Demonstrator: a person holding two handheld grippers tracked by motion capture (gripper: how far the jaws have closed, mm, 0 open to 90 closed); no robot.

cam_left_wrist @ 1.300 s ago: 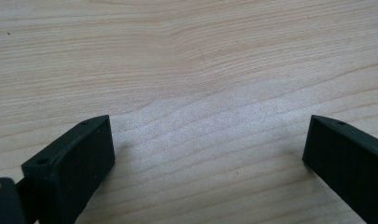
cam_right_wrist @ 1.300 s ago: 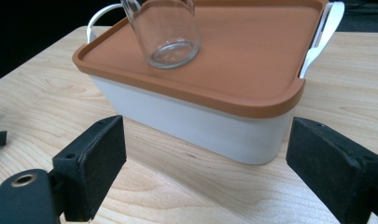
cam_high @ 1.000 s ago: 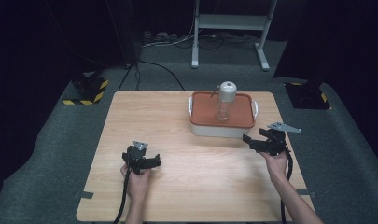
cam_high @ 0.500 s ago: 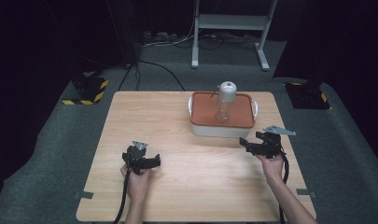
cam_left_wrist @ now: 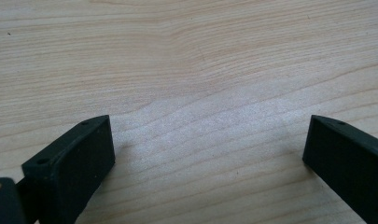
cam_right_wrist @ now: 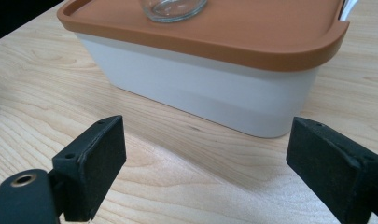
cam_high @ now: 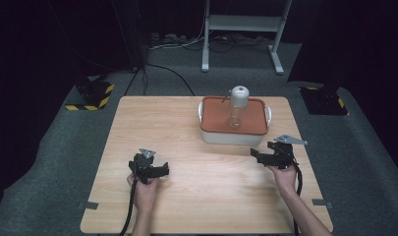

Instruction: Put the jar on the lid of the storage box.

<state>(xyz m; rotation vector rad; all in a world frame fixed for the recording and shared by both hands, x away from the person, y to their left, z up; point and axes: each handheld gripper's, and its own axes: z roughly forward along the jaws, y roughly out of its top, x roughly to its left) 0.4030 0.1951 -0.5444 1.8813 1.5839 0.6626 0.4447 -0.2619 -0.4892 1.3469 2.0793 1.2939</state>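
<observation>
Two claws gape wide — glass jar point(cam_high: 237, 105) stands atop the lidded white box point(cam_high: 233, 135).

Box and jar at the far side of the bench point(cam_high: 186, 128)

A jar point(cam_high: 236, 105) stands on the lidded box point(cam_high: 233, 129); 2 grippers sit nearer: left gripper point(cam_high: 159, 172) well apart, right gripper point(cam_high: 258, 155) just before the box's right corner.
</observation>
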